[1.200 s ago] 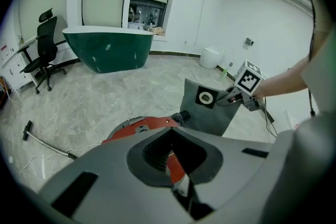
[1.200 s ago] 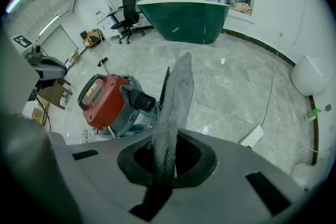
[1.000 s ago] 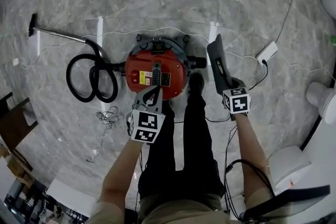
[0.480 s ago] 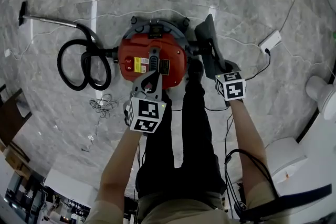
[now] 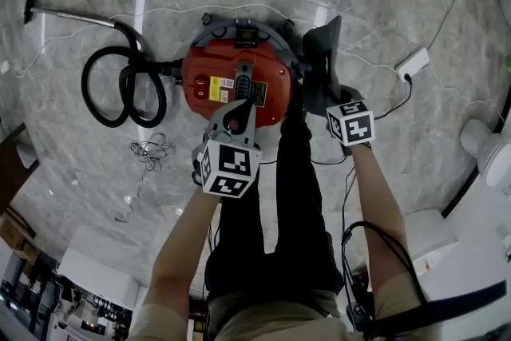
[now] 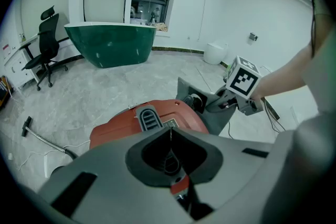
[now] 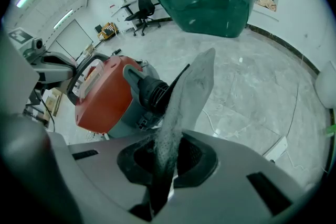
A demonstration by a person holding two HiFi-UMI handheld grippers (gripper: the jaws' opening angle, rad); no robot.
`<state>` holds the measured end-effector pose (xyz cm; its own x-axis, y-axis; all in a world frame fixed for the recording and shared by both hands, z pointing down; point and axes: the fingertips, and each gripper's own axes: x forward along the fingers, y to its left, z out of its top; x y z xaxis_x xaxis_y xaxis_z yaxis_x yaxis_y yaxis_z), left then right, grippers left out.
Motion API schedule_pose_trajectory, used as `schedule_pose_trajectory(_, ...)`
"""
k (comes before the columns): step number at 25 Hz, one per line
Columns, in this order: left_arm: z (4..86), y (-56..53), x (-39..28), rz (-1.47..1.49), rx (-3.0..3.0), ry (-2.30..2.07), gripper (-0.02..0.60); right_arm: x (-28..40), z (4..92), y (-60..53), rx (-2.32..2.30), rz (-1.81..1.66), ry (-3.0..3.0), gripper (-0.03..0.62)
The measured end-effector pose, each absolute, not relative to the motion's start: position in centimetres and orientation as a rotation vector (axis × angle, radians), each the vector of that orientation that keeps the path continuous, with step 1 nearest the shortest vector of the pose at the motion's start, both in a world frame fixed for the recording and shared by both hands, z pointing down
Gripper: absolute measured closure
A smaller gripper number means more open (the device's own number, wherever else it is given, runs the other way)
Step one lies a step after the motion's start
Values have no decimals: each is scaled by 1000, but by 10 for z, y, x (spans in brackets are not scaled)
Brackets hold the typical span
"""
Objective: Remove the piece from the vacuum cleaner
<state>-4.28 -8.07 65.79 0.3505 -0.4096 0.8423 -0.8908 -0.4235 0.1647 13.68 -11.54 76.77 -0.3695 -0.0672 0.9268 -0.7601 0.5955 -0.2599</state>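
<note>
The right gripper (image 7: 165, 162) pinches the grey flat piece (image 7: 191, 86) just beside the red vacuum cleaner's (image 5: 231, 84) side port, seemingly detached but not carried away; the left gripper (image 6: 169, 134), closed and empty, hovers above.

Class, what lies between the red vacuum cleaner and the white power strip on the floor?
The grey piece, clamped by the right gripper; the head view shows it.
</note>
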Motion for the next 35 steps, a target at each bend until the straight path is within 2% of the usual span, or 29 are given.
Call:
schedule_pose_trajectory(3,657,-81,-43,971,2001,-1126,578,131,766,-114,632,876,-1839,576)
schedule_pose_trajectory(7,657,-80,-43,969,2021,-1122,578,120,762,-106,580,937,-1881,471)
schedule_pose_trajectory(11,657,-80,-43,946,2024,-1127,578,116,762,-105,587,978,-1890,432)
schedule_pose_trajectory(17,657,-80,-44,920,2031,-1142,578,119,763,-110,656,982,-1876,428)
schedule_pose_trajectory(19,656,-80,-43,916,2035,-1140,578,124,766,-114,697,949,-1845,440)
schedule_pose_trajectory(22,656,-79,-43,915,2043,-1138,578,137,770,-119,751,883,-1787,576)
schedule_pose_trajectory(35,657,-81,-45,852,2035,-1149,578,132,765,-109,516,693,-1838,583)
